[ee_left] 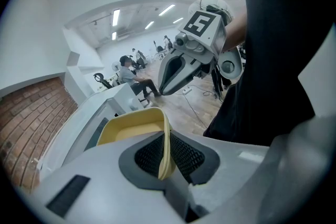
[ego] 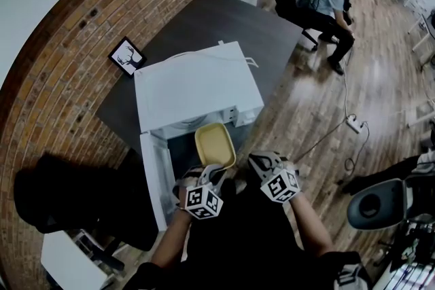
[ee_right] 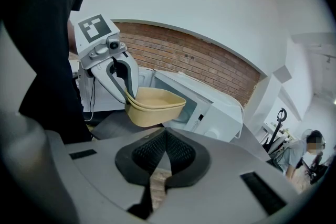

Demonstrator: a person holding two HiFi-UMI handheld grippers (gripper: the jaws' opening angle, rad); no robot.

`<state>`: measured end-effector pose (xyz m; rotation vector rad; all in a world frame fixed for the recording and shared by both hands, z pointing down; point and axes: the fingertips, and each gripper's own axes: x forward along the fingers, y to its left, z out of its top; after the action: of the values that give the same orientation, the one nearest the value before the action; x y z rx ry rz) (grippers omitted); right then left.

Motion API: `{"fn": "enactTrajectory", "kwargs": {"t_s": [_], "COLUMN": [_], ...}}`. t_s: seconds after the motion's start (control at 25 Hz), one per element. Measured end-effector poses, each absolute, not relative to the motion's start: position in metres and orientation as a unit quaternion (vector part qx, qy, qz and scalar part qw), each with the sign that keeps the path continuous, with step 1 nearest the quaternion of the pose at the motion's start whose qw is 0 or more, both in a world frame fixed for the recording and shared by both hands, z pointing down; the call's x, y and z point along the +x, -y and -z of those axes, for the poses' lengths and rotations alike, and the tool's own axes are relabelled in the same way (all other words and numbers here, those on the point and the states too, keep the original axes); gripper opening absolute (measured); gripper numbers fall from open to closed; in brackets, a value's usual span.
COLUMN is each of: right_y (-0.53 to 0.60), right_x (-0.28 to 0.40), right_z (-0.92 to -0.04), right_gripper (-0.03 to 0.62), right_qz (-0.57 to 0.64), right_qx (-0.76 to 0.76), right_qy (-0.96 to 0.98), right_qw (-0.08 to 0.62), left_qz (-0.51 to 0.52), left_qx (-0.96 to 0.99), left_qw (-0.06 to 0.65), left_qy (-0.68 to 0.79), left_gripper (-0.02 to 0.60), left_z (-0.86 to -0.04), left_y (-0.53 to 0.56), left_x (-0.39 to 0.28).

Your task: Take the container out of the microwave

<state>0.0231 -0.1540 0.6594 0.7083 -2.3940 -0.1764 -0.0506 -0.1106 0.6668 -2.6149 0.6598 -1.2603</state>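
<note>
A yellow container (ego: 215, 145) hangs in the air just in front of the white microwave's (ego: 197, 88) open cavity. My left gripper (ego: 212, 172) is shut on the container's near rim. In the left gripper view that rim (ee_left: 166, 150) is pinched between the dark pads, and the container's bowl (ee_left: 131, 126) extends away. The right gripper view shows the container (ee_right: 155, 105) from the side, clear of the microwave (ee_right: 210, 107), with my left gripper (ee_right: 126, 93) holding it. My right gripper (ego: 262, 161) hovers just right of the container, shut with nothing between its pads (ee_right: 177, 149).
The microwave door (ego: 158, 176) stands swung open at the left, below the cavity. The microwave sits on a dark table (ego: 204, 24) with a small framed picture (ego: 126, 56) by the brick wall. A person (ego: 333, 3) sits far back. A black chair (ego: 75, 207) is left.
</note>
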Motion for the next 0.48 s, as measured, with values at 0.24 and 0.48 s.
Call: {"fn": "enactTrajectory", "kwargs": {"t_s": [0.24,0.48], "right_y": [0.1508,0.1497], "right_x": [0.0267,0.0275], "right_z": [-0.6638,-0.6645], "right_gripper": [-0.003,-0.003], "right_qz": [0.064,0.065], "right_qx": [0.271,0.271], "right_qy": [0.907,0.905], "right_qw": [0.316,0.32], "left_qz": [0.425,0.428], "left_qx": [-0.873,-0.872], "left_qw": [0.083,0.08], "left_qy": [-0.223,-0.223], "left_gripper": [0.029,0.029], "left_z": [-0.6689,-0.6707], "left_y": [0.1092,0.1052], "left_x": [-0.0523,-0.0526]}}
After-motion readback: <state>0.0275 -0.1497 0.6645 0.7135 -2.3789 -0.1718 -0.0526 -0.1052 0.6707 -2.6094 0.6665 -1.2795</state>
